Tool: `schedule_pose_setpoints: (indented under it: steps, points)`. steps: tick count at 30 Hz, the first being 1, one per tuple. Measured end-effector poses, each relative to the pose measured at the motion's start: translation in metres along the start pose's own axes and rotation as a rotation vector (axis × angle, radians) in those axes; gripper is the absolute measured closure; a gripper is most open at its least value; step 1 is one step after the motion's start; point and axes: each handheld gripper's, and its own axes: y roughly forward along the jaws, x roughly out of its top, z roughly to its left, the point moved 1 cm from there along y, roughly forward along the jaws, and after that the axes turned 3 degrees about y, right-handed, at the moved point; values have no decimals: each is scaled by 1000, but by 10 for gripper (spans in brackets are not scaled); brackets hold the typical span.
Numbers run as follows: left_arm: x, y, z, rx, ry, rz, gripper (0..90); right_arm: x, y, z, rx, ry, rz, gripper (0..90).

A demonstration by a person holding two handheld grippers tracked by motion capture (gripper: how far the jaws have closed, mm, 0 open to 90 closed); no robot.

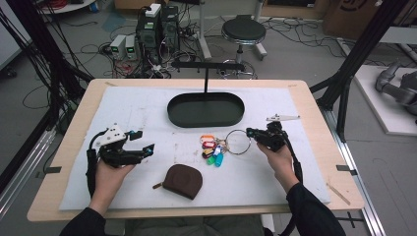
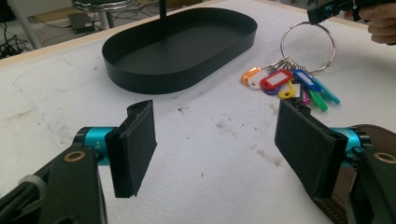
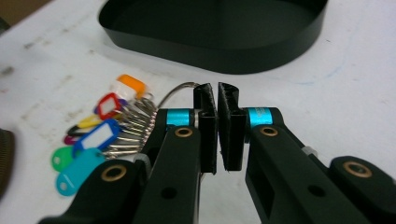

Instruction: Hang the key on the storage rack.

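A bunch of keys with coloured tags (image 1: pixel 212 150) lies mid-table on a large metal ring (image 2: pixel 282 46). My right gripper (image 1: pixel 250 132) is shut on the ring's right side. In the right gripper view the ring's wire (image 3: pixel 180 87) runs in between the closed pads, with the gripper (image 3: pixel 217 88) just in front of the black oval tray (image 3: pixel 224 58). My left gripper (image 1: pixel 144 140) stands open at the left above the mat with nothing between its jaws (image 2: pixel 215 116). A brown pouch (image 1: pixel 183 181) lies near the front edge.
The black oval tray (image 1: pixel 205 122) sits at the back middle with a T-shaped post (image 1: pixel 205 78) rising from it. A white mat (image 1: pixel 147 113) covers the wooden table. Beyond the far edge stand a stool (image 1: pixel 243 30) and cabled equipment (image 1: pixel 157 29) on the floor.
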Motion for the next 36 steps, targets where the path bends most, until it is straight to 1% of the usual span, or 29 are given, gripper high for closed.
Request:
schedule_pose_setpoints:
  steps: [1,4,5,9,12,13,16,19,21,22,23,24,28,31,32,34,35,36]
  points:
    - [0,0,0,-1,1,1,292,0,-1,3,27,5,-15,879]
    - [1,2,0,-4,5,1,292,0,0,7,43,5,-22,878]
    - [1,2,-1,-5,5,2,292,0,0,10,67,11,-23,877]
    - [1,2,-1,-7,4,2,292,-1,2,13,83,9,-17,874]
    - [0,2,0,-8,4,2,292,-1,3,15,105,14,-8,872]
    - [0,2,0,-6,5,2,292,-1,3,15,105,14,-8,872]
    - [0,2,0,-6,5,1,292,-2,4,13,113,24,21,871]
    - [0,2,-1,-8,3,2,292,-2,3,14,119,20,20,874]
    - [0,2,-1,-8,3,3,292,0,2,17,117,-11,18,878]
    - [0,2,-1,-8,3,3,292,1,2,20,111,-35,22,879]
    - [0,2,-1,-10,2,2,292,5,0,26,105,-73,20,882]
    - [0,2,-1,-10,2,2,292,5,0,26,105,-73,20,882]
    - [0,2,0,-9,2,-1,292,15,-4,36,99,-135,9,883]
    - [0,1,0,-10,0,-3,292,25,-10,40,118,-155,-11,884]
    - [0,1,0,-10,-3,-4,292,25,-10,40,118,-155,-11,884]
    - [0,1,1,-10,-4,-5,292,31,-15,40,126,-160,-26,884]
    - [0,1,1,-11,-5,-5,292,36,-19,40,135,-164,-43,884]
    - [0,1,1,-11,-3,-4,292,36,-19,40,135,-164,-43,884]
